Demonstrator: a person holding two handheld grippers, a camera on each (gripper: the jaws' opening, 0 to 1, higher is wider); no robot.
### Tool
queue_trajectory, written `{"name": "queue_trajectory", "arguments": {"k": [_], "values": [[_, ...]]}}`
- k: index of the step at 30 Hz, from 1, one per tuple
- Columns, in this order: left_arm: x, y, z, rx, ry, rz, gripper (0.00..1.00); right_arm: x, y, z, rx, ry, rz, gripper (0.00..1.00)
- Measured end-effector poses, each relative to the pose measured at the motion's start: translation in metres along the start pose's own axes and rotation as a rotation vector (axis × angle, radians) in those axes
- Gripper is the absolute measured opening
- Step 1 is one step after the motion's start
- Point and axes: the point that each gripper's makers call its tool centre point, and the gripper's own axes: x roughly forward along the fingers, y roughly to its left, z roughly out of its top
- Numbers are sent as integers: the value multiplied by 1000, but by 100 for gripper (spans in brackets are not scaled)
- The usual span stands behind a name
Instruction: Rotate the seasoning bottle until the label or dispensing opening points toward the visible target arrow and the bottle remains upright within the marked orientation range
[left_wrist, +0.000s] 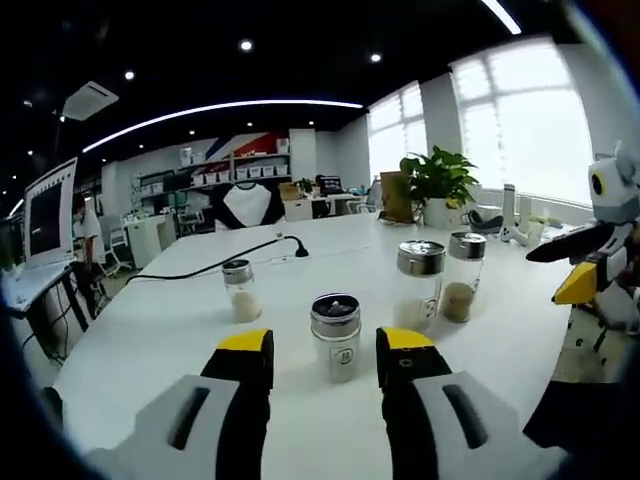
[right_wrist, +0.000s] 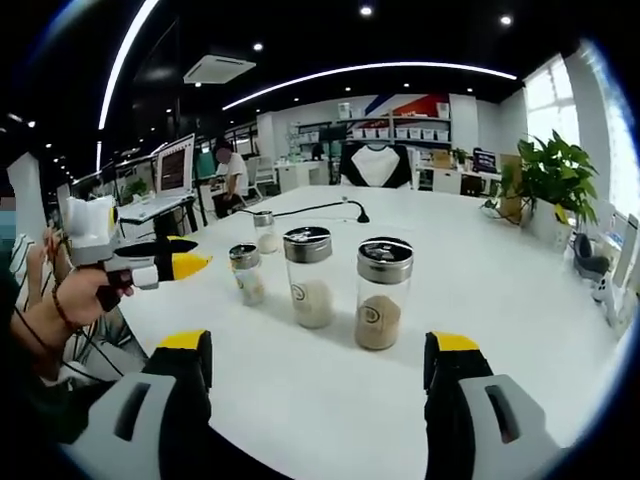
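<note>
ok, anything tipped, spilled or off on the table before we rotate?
Nothing stands out. All four bottles stand upright with caps on, including the small bottle between the left gripper's jaws. No spill on the white table. The target arrow isn't discernible.

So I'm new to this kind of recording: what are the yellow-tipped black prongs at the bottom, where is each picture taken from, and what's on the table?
No robot here: a person holds a two-jaw gripper in each hand, with a fisheye camera on each. The prongs are that camera's own jaws. The left gripper stands open around a small seasoning bottle, not touching it. The right gripper is open too, holding nothing. Four metal-capped jars stand upright on the white table: that small one, a white-filled jar, a brown-filled jar, and a far jar near a black cable. A potted plant stands at the far end.
</note>
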Motion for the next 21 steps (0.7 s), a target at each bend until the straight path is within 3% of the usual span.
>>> {"name": "queue_trajectory", "arguments": {"k": [10,21], "values": [[-23,5,0,-36,-12,11,42,16,13,15,-21,-20,29,88],[-33,10,1,-44,-17,28,42,51,28,24,-53,-61,59,79]]}}
